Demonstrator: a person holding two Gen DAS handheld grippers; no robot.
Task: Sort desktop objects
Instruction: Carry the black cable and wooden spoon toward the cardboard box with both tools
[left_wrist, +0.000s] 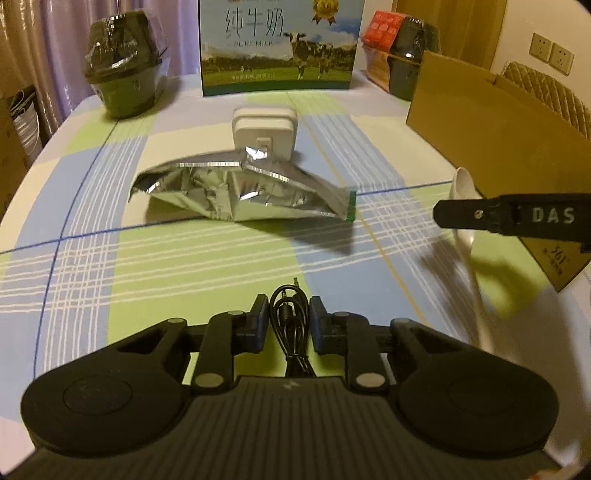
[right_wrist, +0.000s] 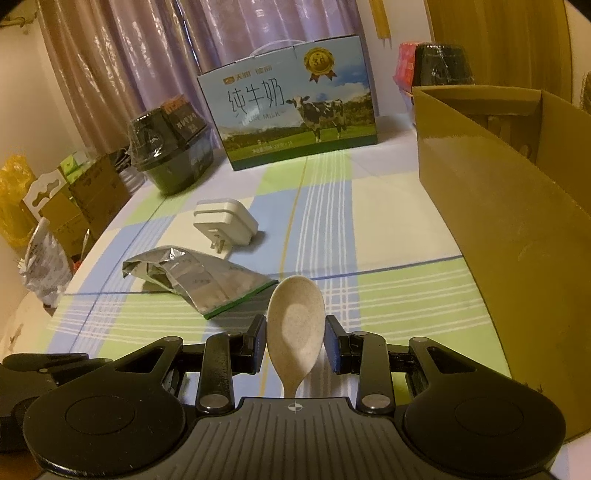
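A thin black cable (left_wrist: 290, 317), coiled, sits between the fingers of my left gripper (left_wrist: 290, 323), which is shut on it low over the checked tablecloth (left_wrist: 147, 266). My right gripper (right_wrist: 295, 343) is shut on the bowl of a beige spoon (right_wrist: 295, 325). In the left wrist view the spoon (left_wrist: 461, 184) stands upright in the right gripper (left_wrist: 458, 214), beside the open cardboard box (left_wrist: 498, 147). A crumpled silver foil bag (left_wrist: 240, 195) (right_wrist: 199, 280) lies mid-table. Just behind it lies a white plug adapter (left_wrist: 264, 127) (right_wrist: 225, 221).
A milk carton box (left_wrist: 280, 48) (right_wrist: 291, 103) stands at the back. A wrapped black bowl (left_wrist: 123, 74) (right_wrist: 170, 155) sits back left. Another black tub (left_wrist: 410, 48) and a red packet (left_wrist: 384, 26) stand back right. The cardboard box (right_wrist: 498, 221) fills the right side. Bags and cartons (right_wrist: 55, 221) stand off the table's left edge.
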